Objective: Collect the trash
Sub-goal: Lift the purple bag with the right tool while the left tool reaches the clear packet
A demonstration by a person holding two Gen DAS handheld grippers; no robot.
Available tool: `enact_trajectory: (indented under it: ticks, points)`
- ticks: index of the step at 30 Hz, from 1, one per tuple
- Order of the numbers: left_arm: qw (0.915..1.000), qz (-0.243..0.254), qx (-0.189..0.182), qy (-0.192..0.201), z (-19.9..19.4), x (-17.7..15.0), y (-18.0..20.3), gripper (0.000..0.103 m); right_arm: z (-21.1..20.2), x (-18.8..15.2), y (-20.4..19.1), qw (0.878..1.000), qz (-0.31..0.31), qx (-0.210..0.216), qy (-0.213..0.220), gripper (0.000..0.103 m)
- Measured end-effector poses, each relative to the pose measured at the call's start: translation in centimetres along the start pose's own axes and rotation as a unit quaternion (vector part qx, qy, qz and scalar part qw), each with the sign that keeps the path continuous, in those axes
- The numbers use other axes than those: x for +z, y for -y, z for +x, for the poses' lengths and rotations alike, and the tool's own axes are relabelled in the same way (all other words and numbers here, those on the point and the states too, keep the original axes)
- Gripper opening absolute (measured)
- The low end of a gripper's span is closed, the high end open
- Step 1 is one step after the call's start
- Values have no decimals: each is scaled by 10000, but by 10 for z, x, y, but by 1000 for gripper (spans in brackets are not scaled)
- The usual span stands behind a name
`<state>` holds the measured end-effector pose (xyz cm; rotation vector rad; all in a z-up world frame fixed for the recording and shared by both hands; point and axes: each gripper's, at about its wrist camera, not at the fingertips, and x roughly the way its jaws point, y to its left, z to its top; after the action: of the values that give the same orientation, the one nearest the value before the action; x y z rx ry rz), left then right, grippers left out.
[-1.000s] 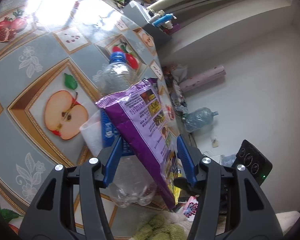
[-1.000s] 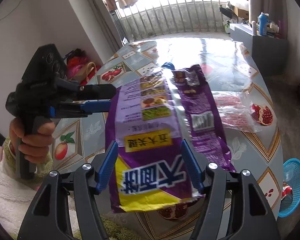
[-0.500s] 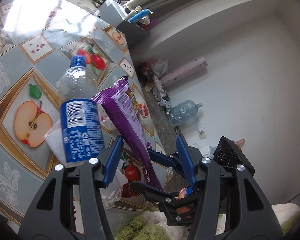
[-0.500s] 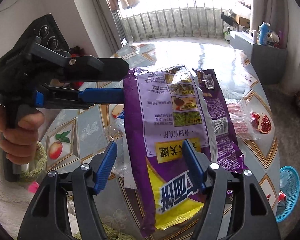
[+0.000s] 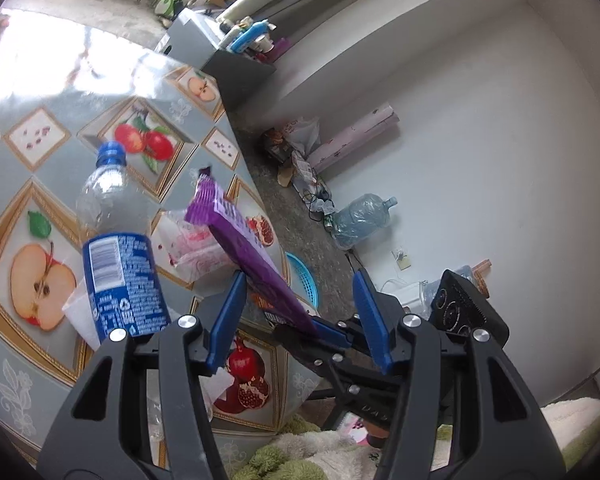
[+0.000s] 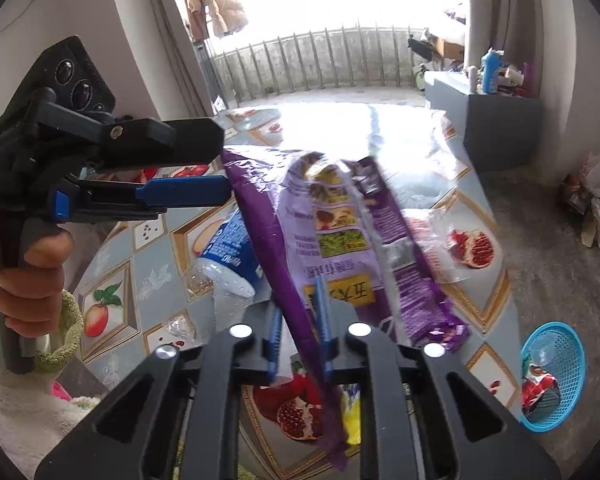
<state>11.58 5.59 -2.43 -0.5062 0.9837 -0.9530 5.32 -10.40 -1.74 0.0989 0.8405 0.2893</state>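
A purple snack bag (image 6: pixel 340 232) stands crumpled lengthwise above the fruit-patterned table (image 5: pixel 40 152). My right gripper (image 6: pixel 299 300) is closing, and its blue pads pinch the bag's lower end. The left wrist view shows the bag (image 5: pixel 252 248) edge-on, with the right gripper (image 5: pixel 320 328) gripping it from below. My left gripper (image 5: pixel 299 276) stands open beside the bag with nothing between its fingers. It is also in the right wrist view, where the left gripper (image 6: pixel 224 166) has its tips at the bag's left edge. A clear plastic bottle (image 5: pixel 120 272) with a blue label lies on the table.
A clear wrapper with pink print (image 5: pixel 192 244) lies on the table near its right edge. A blue basket (image 6: pixel 552 376) holding a red wrapper sits on the floor beside the table. A water jug (image 5: pixel 360 220) and clutter line the wall. A grey cabinet (image 6: pixel 500 128) stands behind.
The right jaws went from wide apart to pinched on the bag, folding it narrow. The left gripper rose and rolled, and its fingers came off the bag.
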Motion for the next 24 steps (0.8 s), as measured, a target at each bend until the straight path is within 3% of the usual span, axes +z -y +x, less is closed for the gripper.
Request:
enact_trajectory:
  ticks: [8, 14, 20, 23, 24]
  points:
    - [9984, 446, 339, 108, 3, 5, 13, 52, -29, 10, 44, 9966, 574, -404, 431, 6]
    - [9903, 803, 1127, -128, 32, 7, 12, 52, -45, 11, 93, 9875, 1399, -170, 712, 5]
    - [9746, 1342, 1674, -636, 76, 8, 13, 52, -49, 2, 131, 9755, 2022, 20, 869, 5]
    - [9595, 1779, 1981, -919, 101, 8, 16, 53, -49, -4, 141, 9715, 2189, -22, 904, 5]
    - [9533, 1918, 2100, -1016, 110, 8, 17, 58, -50, -7, 146, 9695, 2273, -5, 921, 5]
